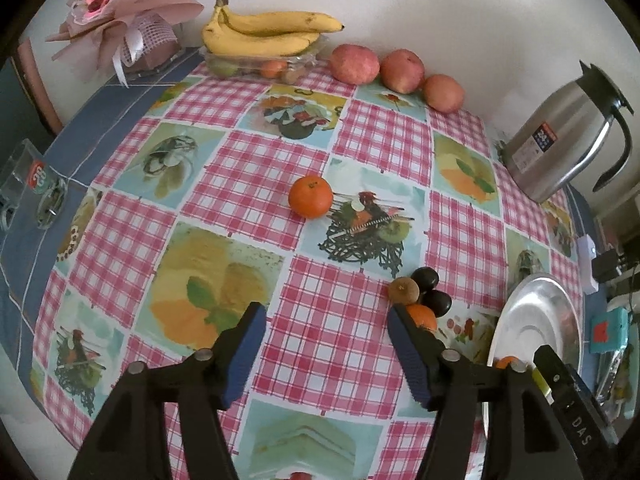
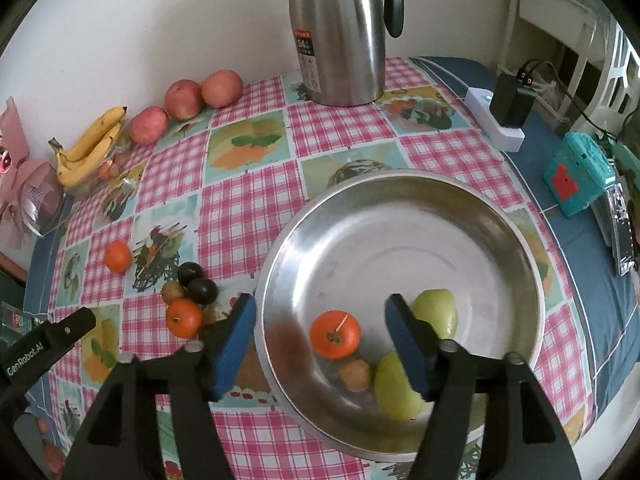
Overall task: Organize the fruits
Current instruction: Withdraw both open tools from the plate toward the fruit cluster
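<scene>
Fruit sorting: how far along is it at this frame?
Done: an orange, a kiwi and two green fruits lie in the metal bowl. In hand: nothing; both jaws open. Left: lone orange, small cluster, apples, bananas.

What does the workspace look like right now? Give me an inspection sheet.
Surface: table under a checked fruit-print tablecloth.
Job's things: steel bowl holds a tangerine, two green fruits and a small brown fruit. On the cloth: lone tangerine; cluster of kiwi, two dark plums and another tangerine. Three apples and bananas by the wall.
Clutter: steel thermos jug, bouquet, teal box.
Grippers: left gripper open, empty; right gripper open, empty, over the bowl.
Cables: charger lead at the power strip.
Surroundings: white wall.
</scene>
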Action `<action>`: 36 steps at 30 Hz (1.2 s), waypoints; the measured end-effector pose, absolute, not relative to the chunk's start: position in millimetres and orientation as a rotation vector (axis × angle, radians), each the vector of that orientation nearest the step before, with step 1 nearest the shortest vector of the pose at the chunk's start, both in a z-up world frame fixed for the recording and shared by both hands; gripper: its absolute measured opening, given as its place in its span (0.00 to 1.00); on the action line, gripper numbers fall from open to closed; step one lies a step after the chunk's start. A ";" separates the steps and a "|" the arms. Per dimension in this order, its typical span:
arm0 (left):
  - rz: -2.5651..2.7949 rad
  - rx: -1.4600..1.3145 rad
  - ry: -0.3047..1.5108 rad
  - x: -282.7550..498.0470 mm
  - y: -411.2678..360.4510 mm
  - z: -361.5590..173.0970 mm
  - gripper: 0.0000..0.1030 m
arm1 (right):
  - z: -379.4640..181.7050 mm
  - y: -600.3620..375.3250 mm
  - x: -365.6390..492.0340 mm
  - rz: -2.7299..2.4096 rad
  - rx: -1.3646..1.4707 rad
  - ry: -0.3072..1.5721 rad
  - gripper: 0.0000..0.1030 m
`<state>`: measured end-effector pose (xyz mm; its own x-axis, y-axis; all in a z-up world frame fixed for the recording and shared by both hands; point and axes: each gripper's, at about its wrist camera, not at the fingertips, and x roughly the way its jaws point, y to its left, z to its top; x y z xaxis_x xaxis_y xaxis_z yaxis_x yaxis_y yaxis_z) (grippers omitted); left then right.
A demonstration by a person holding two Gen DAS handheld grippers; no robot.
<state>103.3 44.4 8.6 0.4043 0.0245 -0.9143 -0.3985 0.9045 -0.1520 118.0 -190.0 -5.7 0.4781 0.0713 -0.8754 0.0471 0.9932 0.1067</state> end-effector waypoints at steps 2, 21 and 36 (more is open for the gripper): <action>0.273 -0.362 1.149 105.0 41.5 5.2 0.69 | -6.8 -190.0 118.3 0.014 0.119 1.077 0.70; 0.253 -0.267 1.088 107.2 30.7 11.4 1.00 | 4.2 -178.2 115.0 0.081 0.078 0.972 0.97; 0.253 -0.266 0.986 104.4 32.7 25.4 1.00 | 17.1 -168.4 110.5 0.126 0.080 0.891 0.97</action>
